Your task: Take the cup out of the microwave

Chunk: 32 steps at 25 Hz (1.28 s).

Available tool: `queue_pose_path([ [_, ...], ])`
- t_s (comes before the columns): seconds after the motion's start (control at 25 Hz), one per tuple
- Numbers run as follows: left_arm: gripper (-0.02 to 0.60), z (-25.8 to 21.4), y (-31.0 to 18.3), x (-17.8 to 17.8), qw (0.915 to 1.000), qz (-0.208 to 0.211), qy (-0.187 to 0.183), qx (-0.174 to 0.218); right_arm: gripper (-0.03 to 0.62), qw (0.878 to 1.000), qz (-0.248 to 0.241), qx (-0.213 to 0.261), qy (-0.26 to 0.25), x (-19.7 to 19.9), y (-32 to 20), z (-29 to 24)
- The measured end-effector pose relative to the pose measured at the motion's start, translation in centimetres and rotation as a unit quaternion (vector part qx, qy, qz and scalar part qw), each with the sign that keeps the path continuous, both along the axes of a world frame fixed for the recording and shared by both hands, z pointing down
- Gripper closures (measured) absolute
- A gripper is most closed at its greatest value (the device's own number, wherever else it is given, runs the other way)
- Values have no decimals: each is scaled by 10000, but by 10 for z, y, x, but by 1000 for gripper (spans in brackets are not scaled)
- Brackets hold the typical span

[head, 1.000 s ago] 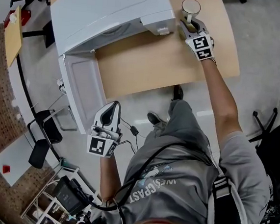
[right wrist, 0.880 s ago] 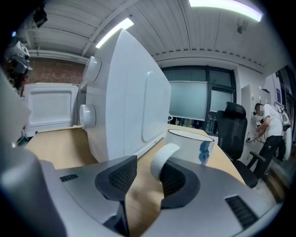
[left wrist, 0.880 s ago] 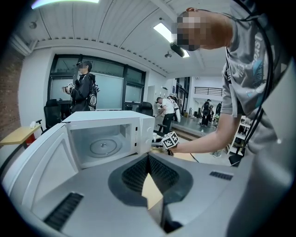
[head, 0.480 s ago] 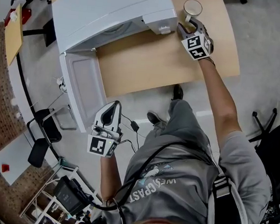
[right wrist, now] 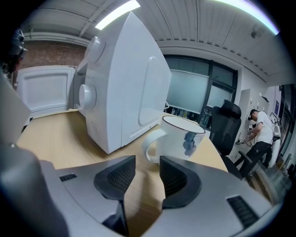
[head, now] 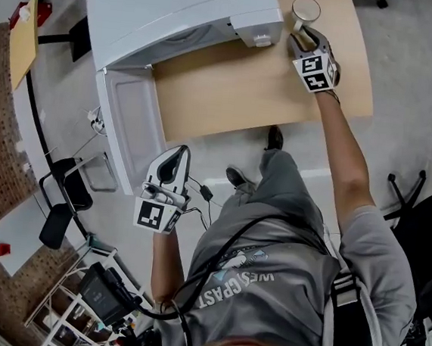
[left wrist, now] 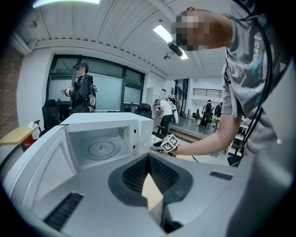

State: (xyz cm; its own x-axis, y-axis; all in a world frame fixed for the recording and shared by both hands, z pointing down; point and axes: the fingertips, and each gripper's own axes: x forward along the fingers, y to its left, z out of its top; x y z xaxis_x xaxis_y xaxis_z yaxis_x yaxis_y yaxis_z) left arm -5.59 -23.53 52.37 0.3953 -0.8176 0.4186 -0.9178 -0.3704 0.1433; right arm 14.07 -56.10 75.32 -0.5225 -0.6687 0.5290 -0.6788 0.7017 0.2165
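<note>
The white cup (head: 305, 10) (right wrist: 182, 139) stands upright on the wooden table (head: 231, 94), just right of the white microwave (head: 178, 13) (right wrist: 125, 78). My right gripper (head: 300, 38) (right wrist: 147, 162) is open right behind the cup. Its jaws have just been opening, with nothing between them; the cup's handle sits just past the fingertips. The microwave door (head: 128, 133) hangs wide open, and the cavity (left wrist: 99, 148) shows only its glass turntable. My left gripper (head: 176, 157) (left wrist: 148, 159) is shut on nothing, held off the table's front left, near the door's edge.
The table's right edge lies close beside the cup. A black office chair (right wrist: 229, 125) stands beyond that edge. A person (left wrist: 83, 92) stands behind the microwave, and others are further back. A black chair (head: 66, 192) and a wire shelf cart (head: 90, 301) stand on the floor at left.
The right gripper's jaws have spread and drawn slightly back from the cup's handle, leaving the cup standing on the table. The left gripper has kept still.
</note>
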Motion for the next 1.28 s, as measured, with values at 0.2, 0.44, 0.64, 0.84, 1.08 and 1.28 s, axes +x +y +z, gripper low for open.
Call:
queue_pose_path([
  [0.2,538,1,8,-1,9999,111,-87,-28,448,9999,113,-107,-14,9,8,2],
  [0.44,538,1,12,9,9998,182,-74,57,448,9995,193,-254,-28,26,25,16],
  [0.64,538,0,19,8,9994,245,-108,239,448,9986,307,-412,-135,27,36,24],
  [0.84,538,-26,45,-2,9983,275,-78,501,448,9965,547,-624,-136,28,76,15],
  [1.08,538,-37,69,-11,9965,255,10,800,448,9965,450,-674,-203,20,120,2],
  [1.28,538,-33,81,-16,9943,325,21,1012,448,9967,409,-482,-507,11,140,-25],
])
